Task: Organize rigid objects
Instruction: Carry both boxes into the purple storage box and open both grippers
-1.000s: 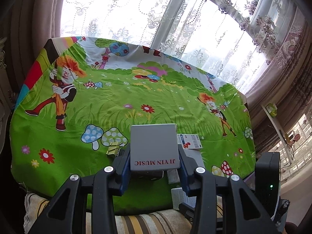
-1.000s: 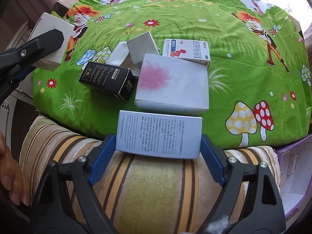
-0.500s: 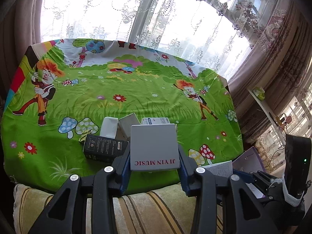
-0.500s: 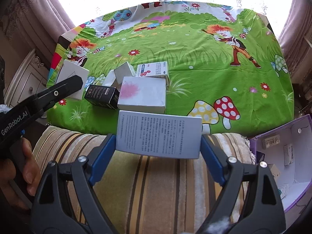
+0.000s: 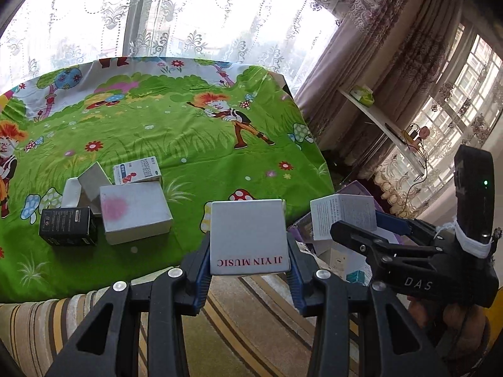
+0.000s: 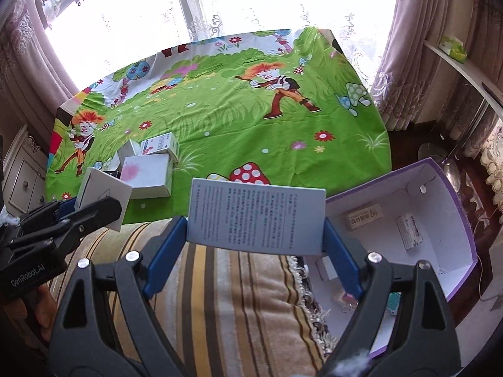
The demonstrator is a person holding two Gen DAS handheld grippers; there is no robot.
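My left gripper (image 5: 248,245) is shut on a grey box marked JI YIN MUSIC (image 5: 248,235), held above the striped cushion edge. My right gripper (image 6: 256,220) is shut on a pale blue box with printed text (image 6: 256,216), held beside the purple storage box (image 6: 452,220). The right gripper and its box also show in the left wrist view (image 5: 342,216). On the green cartoon cloth lie a white box with a pink stain (image 5: 133,213), a black box (image 5: 67,231), a small medicine box (image 5: 136,169) and a grey box (image 5: 92,177).
The purple storage box is open, white inside, and holds several small packets (image 6: 363,216). A striped cushion (image 6: 235,298) lies in front of the table. Curtains and a shelf (image 5: 377,116) stand at the right.
Both grippers have swung to the right with their boxes. The purple storage box has come into view below the right gripper, and the pile on the cloth has shifted left.
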